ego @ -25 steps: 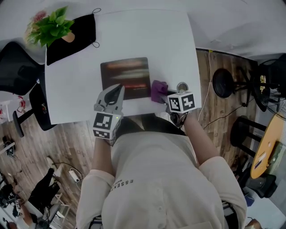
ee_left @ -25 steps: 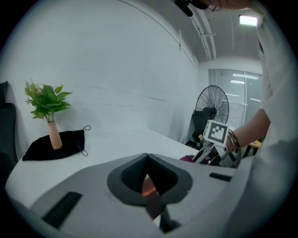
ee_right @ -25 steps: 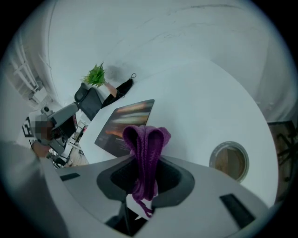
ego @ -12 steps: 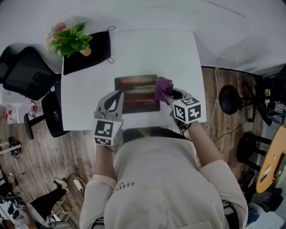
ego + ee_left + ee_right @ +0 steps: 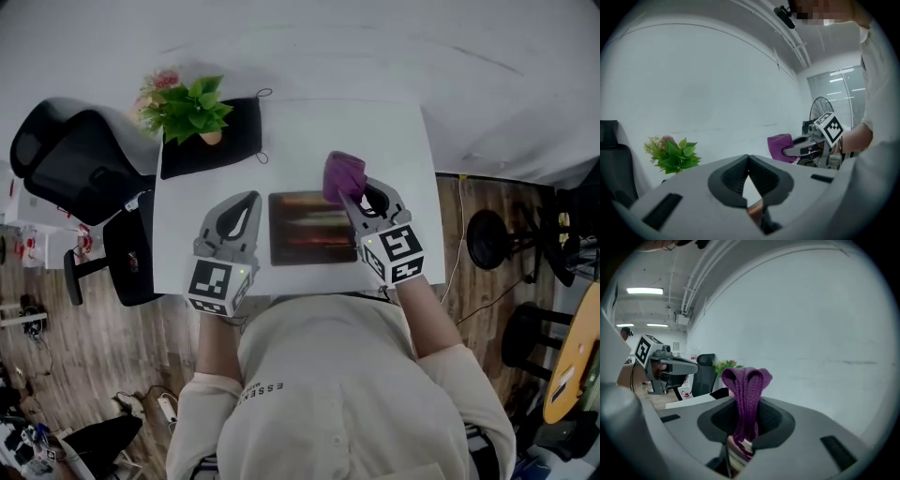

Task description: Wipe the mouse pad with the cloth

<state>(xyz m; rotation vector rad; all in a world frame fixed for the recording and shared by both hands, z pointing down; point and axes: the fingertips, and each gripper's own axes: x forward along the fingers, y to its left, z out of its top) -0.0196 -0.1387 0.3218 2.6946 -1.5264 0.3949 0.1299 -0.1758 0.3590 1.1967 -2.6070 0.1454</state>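
Note:
A dark mouse pad (image 5: 312,228) with reddish streaks lies on the white table (image 5: 300,131). My right gripper (image 5: 357,194) is shut on a purple cloth (image 5: 343,174), held above the pad's far right corner; in the right gripper view the cloth (image 5: 746,399) sticks up folded between the jaws. My left gripper (image 5: 246,203) hovers just left of the pad with its jaws shut and nothing between them (image 5: 749,164). From the left gripper view the cloth (image 5: 781,146) and right gripper (image 5: 806,145) show at right.
A potted green plant (image 5: 192,108) stands on a black mat (image 5: 211,139) at the table's far left corner. A black office chair (image 5: 80,173) sits left of the table. A stool (image 5: 487,239) stands on the wooden floor to the right.
The right gripper has carried the purple cloth from the pad's near right side up toward its far right corner. The left gripper stayed left of the pad. The head view shifted.

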